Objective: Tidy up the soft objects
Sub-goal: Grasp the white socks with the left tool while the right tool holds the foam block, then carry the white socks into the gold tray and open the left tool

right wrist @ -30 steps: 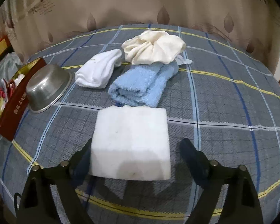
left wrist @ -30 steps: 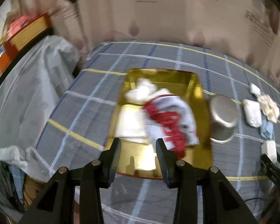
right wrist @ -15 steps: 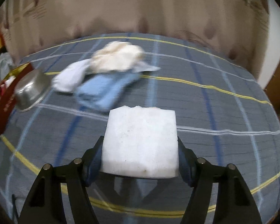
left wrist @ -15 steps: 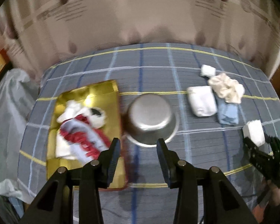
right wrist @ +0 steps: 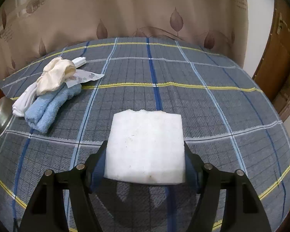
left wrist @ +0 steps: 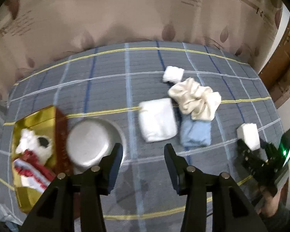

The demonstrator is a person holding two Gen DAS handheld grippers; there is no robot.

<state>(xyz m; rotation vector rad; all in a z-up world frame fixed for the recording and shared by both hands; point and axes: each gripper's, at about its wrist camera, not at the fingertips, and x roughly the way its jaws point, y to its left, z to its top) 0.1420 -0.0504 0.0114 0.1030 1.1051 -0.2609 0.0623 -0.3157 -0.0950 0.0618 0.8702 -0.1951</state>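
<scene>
My right gripper (right wrist: 145, 154) is shut on a white sponge block (right wrist: 146, 147) and holds it above the plaid cloth; the block also shows in the left wrist view (left wrist: 249, 135). My left gripper (left wrist: 143, 154) is open and empty above the cloth, in front of a white folded cloth (left wrist: 157, 122). A blue towel (left wrist: 195, 134) lies beside it, with a cream crumpled cloth (left wrist: 196, 101) on its far end. A small white pad (left wrist: 173, 74) lies further back. The same pile shows at the left of the right wrist view (right wrist: 52, 100).
A gold box (left wrist: 24, 197) at the left holds white and red-and-white soft things. An upturned steel bowl (left wrist: 90, 143) stands beside it. A printed paper slip (right wrist: 83, 77) lies by the pile. A curtain hangs behind the table; a wooden door frame (left wrist: 280, 58) is at right.
My left gripper has swung right, from above the gold box towards the folded cloths. My right gripper has closed on the white sponge block and lifted it, turning right.
</scene>
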